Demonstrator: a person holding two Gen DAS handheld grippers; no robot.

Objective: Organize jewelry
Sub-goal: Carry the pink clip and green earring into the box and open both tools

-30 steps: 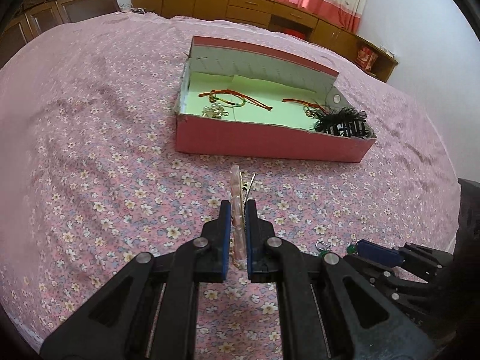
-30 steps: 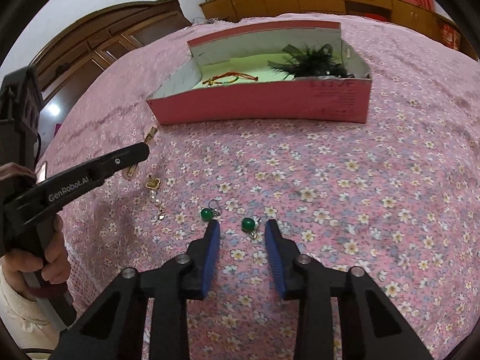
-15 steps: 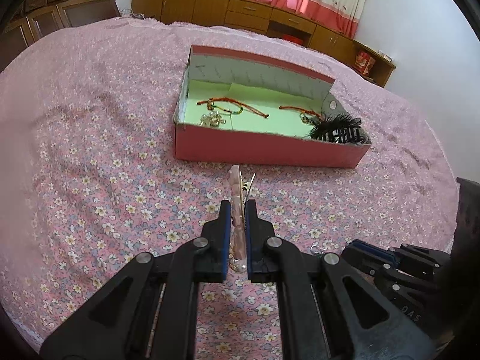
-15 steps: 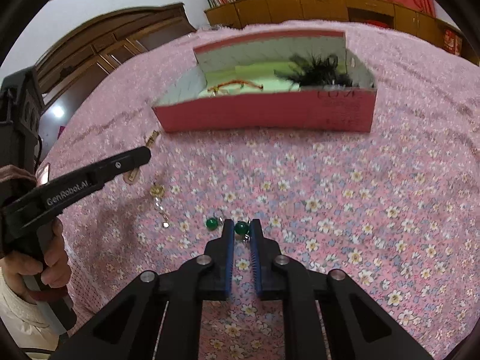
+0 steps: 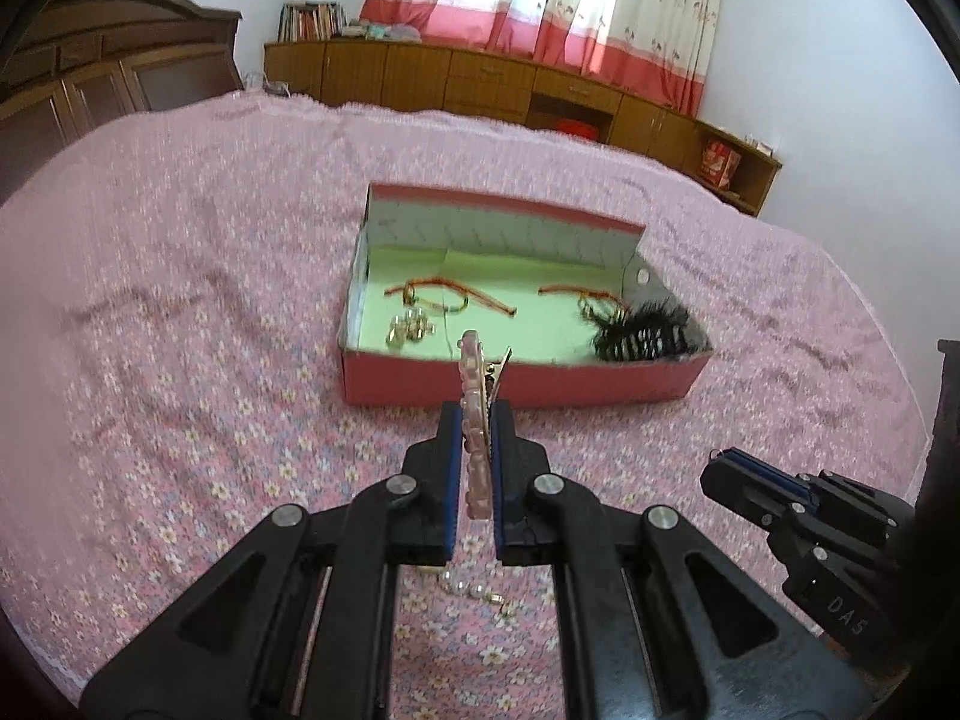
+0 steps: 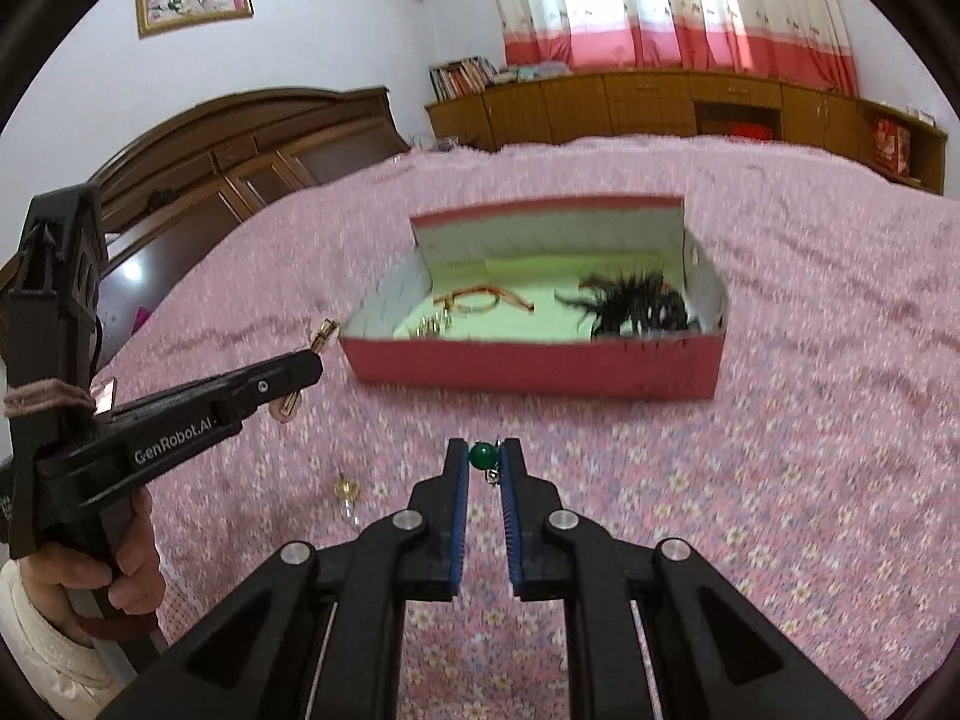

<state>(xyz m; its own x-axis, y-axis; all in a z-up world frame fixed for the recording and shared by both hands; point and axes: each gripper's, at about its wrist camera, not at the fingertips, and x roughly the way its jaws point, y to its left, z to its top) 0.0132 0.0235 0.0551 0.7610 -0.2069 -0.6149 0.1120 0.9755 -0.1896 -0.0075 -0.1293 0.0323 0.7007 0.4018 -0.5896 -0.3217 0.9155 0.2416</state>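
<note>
the open pink cardboard box (image 5: 516, 387) with a pale green floor already holds red cord bracelets (image 5: 447, 294), small clear beads (image 5: 411, 324) and a black feathery hair comb (image 5: 645, 333). short of the box, the left gripper (image 5: 477, 420) pinches a pink beaded hair clip (image 5: 474, 396) and the right gripper (image 6: 483, 456) clamps a green bead earring (image 6: 482, 455), both yet to go in. a gold and pearl piece (image 6: 348, 495) lies on the floral bedspread (image 6: 750, 480) nearer than the box, its shape hard to make out, and a second green earring is not visible.

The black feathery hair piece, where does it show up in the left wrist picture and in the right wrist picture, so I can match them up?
Left wrist view: the black feathery hair piece lies in the near right corner of the pink box, right of centre.
Right wrist view: the same piece fills the right end of the box, above centre.
Shared landmark: the red cord bracelet on the box's green floor, left of the hair piece in both views.
</note>
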